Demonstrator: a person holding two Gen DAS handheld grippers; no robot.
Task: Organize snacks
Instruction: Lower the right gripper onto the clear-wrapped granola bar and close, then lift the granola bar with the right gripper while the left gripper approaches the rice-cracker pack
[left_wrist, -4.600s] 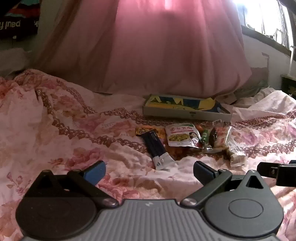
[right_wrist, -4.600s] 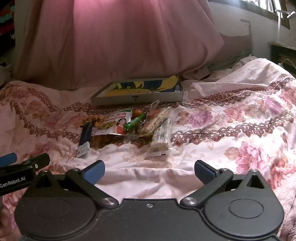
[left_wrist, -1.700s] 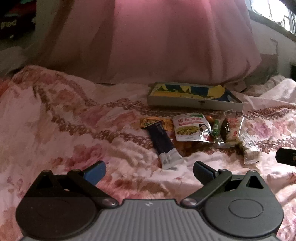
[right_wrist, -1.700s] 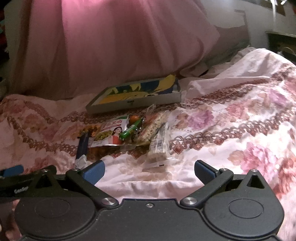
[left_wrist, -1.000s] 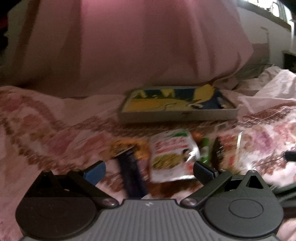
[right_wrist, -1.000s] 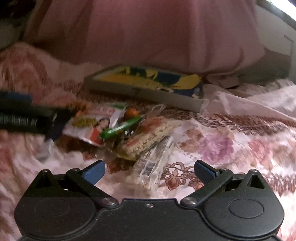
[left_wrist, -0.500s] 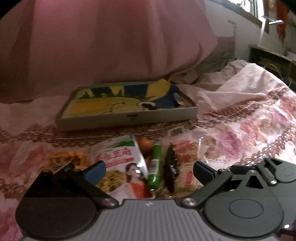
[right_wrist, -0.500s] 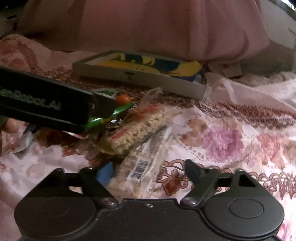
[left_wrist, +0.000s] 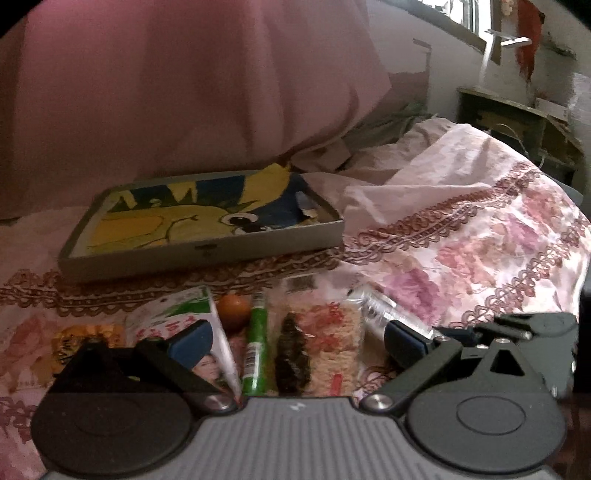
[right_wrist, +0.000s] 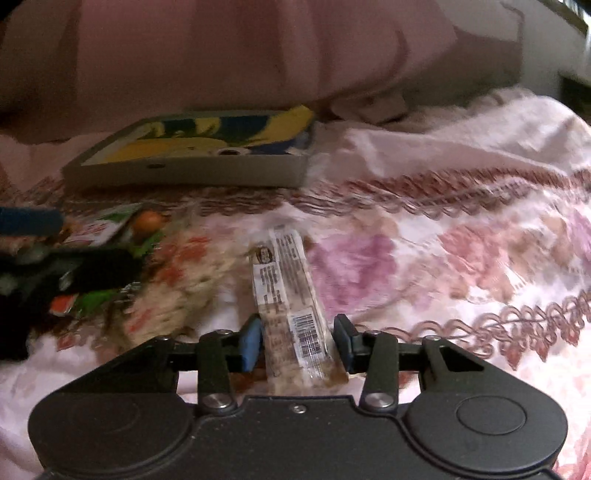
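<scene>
In the right wrist view a clear-wrapped snack bar (right_wrist: 286, 291) with a barcode lies on the floral bedsheet (right_wrist: 461, 258). My right gripper (right_wrist: 297, 343) straddles its near end, jaws closing; the blue pads stand close on both sides, a thin gap still on the right. My left gripper (left_wrist: 299, 343) hangs open over the snack pile: a white-green pouch (left_wrist: 173, 314), an orange ball (left_wrist: 232, 308), a green tube (left_wrist: 256, 343) and a noodle pack (left_wrist: 328, 343). Nothing is between its pads. The shallow tray (left_wrist: 199, 254) with a yellow-blue cartoon lining sits behind the pile.
A yellow packet (left_wrist: 85, 338) lies at the pile's left end. A big pink pillow (left_wrist: 184, 92) rises behind the tray. A crumpled sheet fold (left_wrist: 424, 184) lies right of the tray, and a dark bedside shelf (left_wrist: 517, 122) stands far right. The left gripper's fingers (right_wrist: 33, 219) reach in from the left.
Both grippers moved in low over the pile. The right gripper's jaws narrowed from wide open to either side of the snack bar. The left gripper stayed open.
</scene>
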